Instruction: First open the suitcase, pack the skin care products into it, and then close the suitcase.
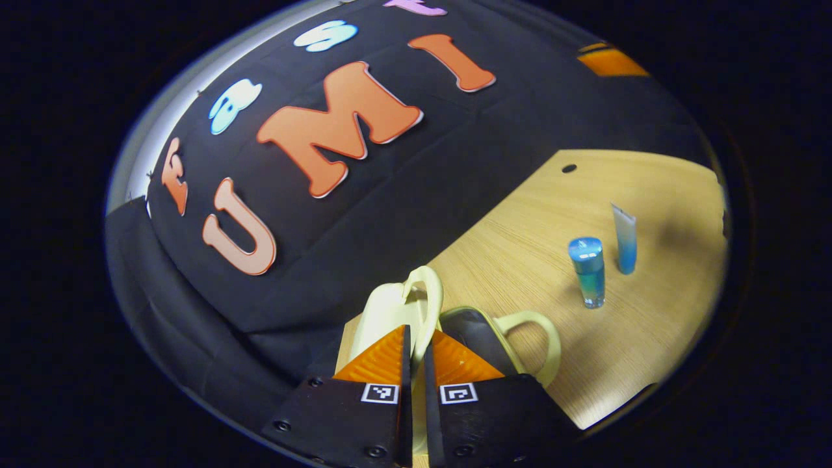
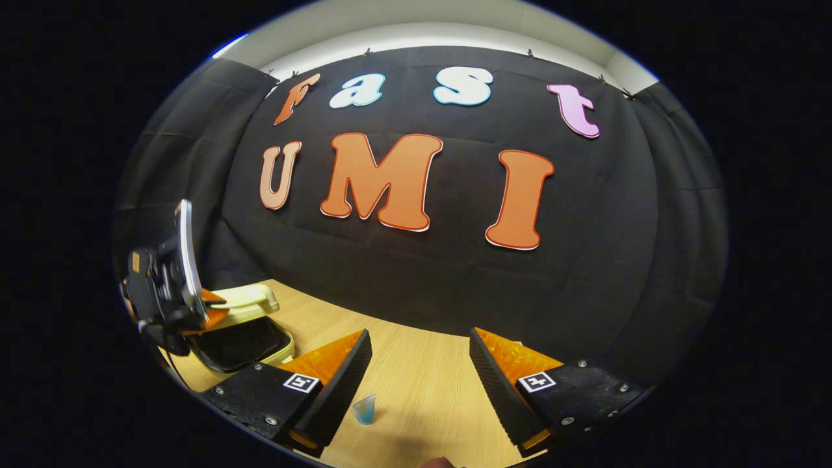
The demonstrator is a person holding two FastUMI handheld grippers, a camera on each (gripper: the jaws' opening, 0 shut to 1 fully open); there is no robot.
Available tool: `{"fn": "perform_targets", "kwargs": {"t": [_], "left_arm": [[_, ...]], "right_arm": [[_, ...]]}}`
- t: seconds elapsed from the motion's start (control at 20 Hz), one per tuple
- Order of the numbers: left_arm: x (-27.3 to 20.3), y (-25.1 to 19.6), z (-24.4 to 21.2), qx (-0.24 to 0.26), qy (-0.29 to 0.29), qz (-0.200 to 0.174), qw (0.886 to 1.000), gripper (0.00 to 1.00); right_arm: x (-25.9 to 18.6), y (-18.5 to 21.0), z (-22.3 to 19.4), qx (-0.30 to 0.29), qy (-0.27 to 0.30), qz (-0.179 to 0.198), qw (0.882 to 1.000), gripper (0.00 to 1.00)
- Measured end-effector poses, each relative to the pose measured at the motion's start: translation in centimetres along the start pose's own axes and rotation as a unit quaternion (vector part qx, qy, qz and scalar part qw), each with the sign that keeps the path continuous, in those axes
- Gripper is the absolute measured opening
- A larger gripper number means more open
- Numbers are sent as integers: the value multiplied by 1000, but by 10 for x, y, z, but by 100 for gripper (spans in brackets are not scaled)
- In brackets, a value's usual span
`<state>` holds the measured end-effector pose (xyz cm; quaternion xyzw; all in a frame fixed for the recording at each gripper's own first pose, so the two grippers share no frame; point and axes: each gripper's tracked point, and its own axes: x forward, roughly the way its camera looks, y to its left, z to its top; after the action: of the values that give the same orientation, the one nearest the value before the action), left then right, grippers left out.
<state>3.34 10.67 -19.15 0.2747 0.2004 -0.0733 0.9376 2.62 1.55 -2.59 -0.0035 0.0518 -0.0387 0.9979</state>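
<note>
Your left gripper [image 1: 416,354] is clamped on the edge of the suitcase lid [image 1: 398,309], both fingers pressed against the pale cream shell with the lid's handle loop just above them. The suitcase [image 1: 484,338] lies open on the wooden table [image 1: 520,260] beside the black booth wall [image 1: 390,227]; its dark lined lower half and second handle sit just right of your fingertips.

No brand or label text can be read on the products. The only markings are the small square black-and-white tags on the gripper bodies.

In the left gripper view, two skin care items stand upright on the table, well apart from the case: a blue bottle [image 1: 588,272] with a rounded cap, and a slim blue tube [image 1: 625,239] just behind it. A small dark hole [image 1: 569,168] marks the tabletop farther back.

Your right gripper [image 2: 419,364] hangs with fingers spread wide, holding nothing. The top of the tube [image 2: 364,409] shows low between them. In the right gripper view, your left gripper [image 2: 195,312] holds the raised lid at the far left, with bare table between it and the right gripper.
</note>
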Motion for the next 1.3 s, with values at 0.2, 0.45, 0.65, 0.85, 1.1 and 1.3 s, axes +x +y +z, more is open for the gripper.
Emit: {"fn": "perform_targets", "kwargs": {"t": [0.2,0.45,0.65,0.85,1.1,1.3], "left_arm": [[-3,58,5,-68,-19,7,998,9],[6,136,-10,-127,-35,37,991,0],[17,197,-33,-168,-40,64,983,0],[31,247,-80,-207,-28,92,974,0],[47,285,-144,-227,1,102,969,0],[67,303,-202,-268,31,105,957,0]], "right_arm": [[12,30,2,7,10,-3,1000,95],[25,67,15,-3,12,-4,1000,95],[33,93,20,-18,18,-11,1000,95],[43,122,23,-18,30,-12,999,95],[51,155,28,-13,33,-14,999,95],[51,168,24,-4,44,-28,999,96]]}}
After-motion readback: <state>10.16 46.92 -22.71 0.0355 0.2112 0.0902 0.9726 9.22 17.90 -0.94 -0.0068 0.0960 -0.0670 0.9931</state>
